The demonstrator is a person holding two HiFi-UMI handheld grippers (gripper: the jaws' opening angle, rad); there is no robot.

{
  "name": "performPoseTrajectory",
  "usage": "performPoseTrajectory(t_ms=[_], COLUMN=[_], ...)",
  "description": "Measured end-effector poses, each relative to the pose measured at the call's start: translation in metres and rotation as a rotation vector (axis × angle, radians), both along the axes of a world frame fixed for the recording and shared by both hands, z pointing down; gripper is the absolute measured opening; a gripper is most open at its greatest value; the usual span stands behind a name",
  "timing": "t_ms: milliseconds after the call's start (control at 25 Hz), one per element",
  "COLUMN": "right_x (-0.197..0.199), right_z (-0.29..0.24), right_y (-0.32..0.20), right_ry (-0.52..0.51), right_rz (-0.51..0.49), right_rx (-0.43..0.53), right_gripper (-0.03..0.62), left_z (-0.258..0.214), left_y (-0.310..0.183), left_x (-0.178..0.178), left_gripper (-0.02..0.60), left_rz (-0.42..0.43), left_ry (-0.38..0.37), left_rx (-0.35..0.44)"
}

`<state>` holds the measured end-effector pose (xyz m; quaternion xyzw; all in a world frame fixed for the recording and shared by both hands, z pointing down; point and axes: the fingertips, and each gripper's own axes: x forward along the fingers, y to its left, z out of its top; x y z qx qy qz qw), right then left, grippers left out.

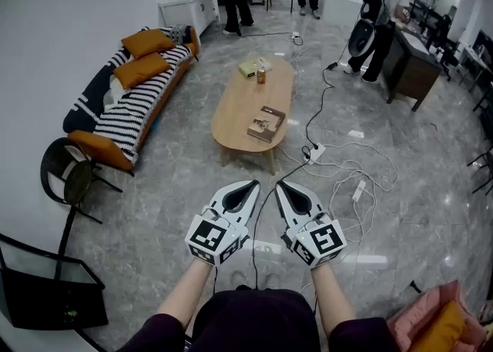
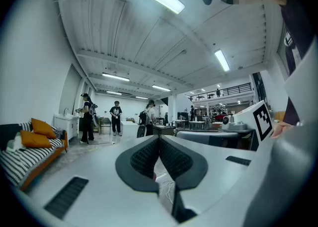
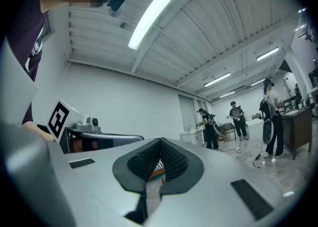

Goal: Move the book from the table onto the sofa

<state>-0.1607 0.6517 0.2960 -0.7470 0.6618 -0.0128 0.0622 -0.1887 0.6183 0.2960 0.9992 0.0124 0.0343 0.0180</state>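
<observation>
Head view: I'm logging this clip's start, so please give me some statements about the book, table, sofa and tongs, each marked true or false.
The brown book lies on the oval wooden table. True.
The left tongs grip the book. False: they are shut on nothing, well short of the table.
The right tongs are shut. True.
The black-and-white striped sofa holds blue cushions. False: its cushions are orange.
The small drink can touches the book. False: it stands apart, toward the table's far end.
</observation>
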Motion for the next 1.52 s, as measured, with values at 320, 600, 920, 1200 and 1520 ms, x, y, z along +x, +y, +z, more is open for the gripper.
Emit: performPoseTrajectory(t_ms=[320, 600, 920, 1200, 1520], right_x=[0.013, 0.034, 0.059, 0.094, 0.138], right_z=[0.002, 0.024, 0.053, 0.066, 0.083], right_y=[0.007, 0.026, 0.026, -0.007, -0.081], right_ry=[0.008, -0.049, -0.1, -0.141, -0.179], right_rz=[-0.027, -0.055, -0.059, -0.027, 0.016], right_rx=[-0.004, -0.024, -0.057, -0.076, -0.113], right_gripper=[0.023, 0.023, 0.025, 0.025, 0.025], left_z=[0.001, 0.015, 0.038, 0.048, 0.06], left_y=[0.008, 0.019, 0.012, -0.025, -0.102], left_x=[0.014, 0.031, 0.057, 0.092, 0.143], left_gripper=[0.015, 0.015, 0.015, 0.015, 0.015], left_rz=[-0.017, -0.053, -0.063, -0.043, 0.004], left_ry=[-0.007, -0.041, -0.084, -0.097, -0.109], left_rx=[0.0, -0.018, -0.034, -0.05, -0.079])
